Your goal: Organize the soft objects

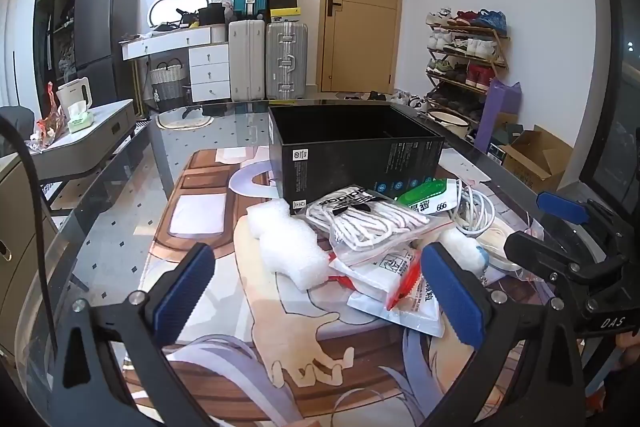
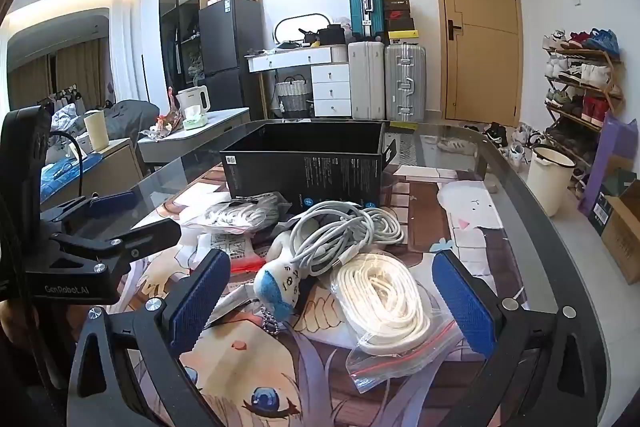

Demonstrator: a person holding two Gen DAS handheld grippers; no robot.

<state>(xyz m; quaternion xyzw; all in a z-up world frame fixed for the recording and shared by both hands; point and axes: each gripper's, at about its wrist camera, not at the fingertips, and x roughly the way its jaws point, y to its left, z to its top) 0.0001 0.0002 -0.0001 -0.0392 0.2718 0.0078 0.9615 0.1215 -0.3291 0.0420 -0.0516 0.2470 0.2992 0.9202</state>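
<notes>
Since the black box point(image 1: 356, 147) at twelve o'clock on the table point(image 2: 500, 163) looks empty from what I see of its inside, I judge the sorting has hardly begun; every soft thing lies outside it. My left gripper point(image 1: 320, 291) hangs released, jaws spread wide, nothing between the pads. Ahead of it at one o'clock sits the foam wrap point(image 1: 288, 247), touching a bag of white laces point(image 1: 368, 223), with a green wipes packet point(image 1: 428, 197) near the box wall. My right gripper point(image 2: 332, 301) is likewise spread wide and holds nothing. Between its fingers lie the small plush toy point(image 2: 280, 283) and a bagged white rope point(image 2: 384, 311); the grey cable coil point(image 2: 340, 235) rests at twelve o'clock. All of these remain to be moved.
</notes>
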